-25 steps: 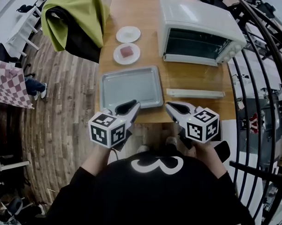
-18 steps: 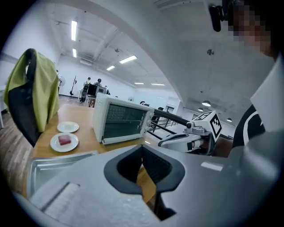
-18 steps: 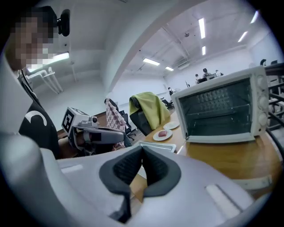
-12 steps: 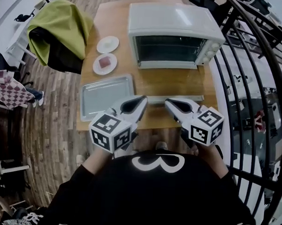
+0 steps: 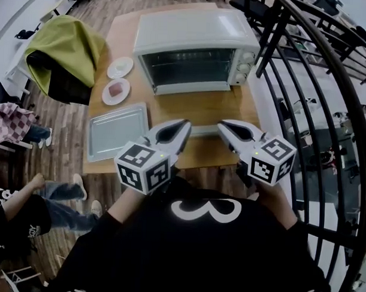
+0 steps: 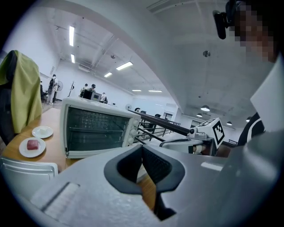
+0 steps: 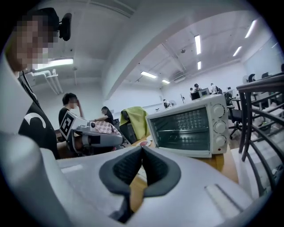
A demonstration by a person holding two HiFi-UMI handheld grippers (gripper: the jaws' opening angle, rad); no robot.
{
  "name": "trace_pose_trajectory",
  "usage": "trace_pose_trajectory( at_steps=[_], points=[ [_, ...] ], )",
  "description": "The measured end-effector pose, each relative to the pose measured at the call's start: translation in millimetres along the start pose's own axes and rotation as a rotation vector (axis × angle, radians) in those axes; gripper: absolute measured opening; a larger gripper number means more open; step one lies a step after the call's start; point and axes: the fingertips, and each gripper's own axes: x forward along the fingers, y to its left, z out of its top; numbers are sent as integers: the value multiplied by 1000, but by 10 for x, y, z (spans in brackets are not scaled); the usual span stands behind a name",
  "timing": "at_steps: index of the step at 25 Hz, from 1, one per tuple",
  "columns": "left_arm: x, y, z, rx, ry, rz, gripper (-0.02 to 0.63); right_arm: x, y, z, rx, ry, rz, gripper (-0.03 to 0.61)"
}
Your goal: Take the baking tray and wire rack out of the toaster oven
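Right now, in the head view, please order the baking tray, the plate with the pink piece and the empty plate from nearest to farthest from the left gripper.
1. Baking tray, just left of the left gripper.
2. Plate with the pink piece, beyond the tray's far edge.
3. Empty plate, farthest back, left of the toaster oven.

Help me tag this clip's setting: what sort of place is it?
Probably a big open office or lab hall, not a kitchen: long ceiling strip lights, people in the distance, and the toaster oven on a wooden table beside a black railing.
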Motion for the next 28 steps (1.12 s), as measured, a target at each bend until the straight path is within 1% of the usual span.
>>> trace_pose_trajectory(
  at_steps=[3, 5, 7, 11, 13, 15, 19, 22, 24, 27, 28],
  points=[
    [74, -90, 9, -2, -7, -11, 11, -95, -81, 7, 11, -15, -11, 3],
    [114, -103, 24, 5, -11, -6, 9, -115, -121, 29, 33, -30, -12, 3],
    [147, -91, 47, -5, -15, -5, 11, -114, -151, 52, 60, -45, -10, 3],
    [221, 30, 143, -40, -35, 0, 11, -58, -285, 111, 99, -66, -20, 3],
    [274, 122, 197, -53, -41, 7, 11, -15, -382, 185, 135, -90, -19, 3],
    [339, 255, 234, -88, -42, 24, 11, 53, -489, 256, 181, -112, -14, 3],
    [504, 584, 310, -198, -65, 44, 12, 253, -773, 384, 304, -169, 0, 3],
    [611, 814, 401, -289, -110, 25, 12, 426, -1002, 413, 338, -180, -23, 3],
    [686, 984, 448, -377, -145, 2, 14, 542, -1150, 431, 369, -191, -38, 3],
    [823, 1257, 485, -528, -200, -24, 15, 735, -1347, 469, 420, -208, -53, 5],
    [871, 1334, 487, -568, -214, -28, 15, 805, -1402, 473, 434, -209, -58, 25]
  ],
)
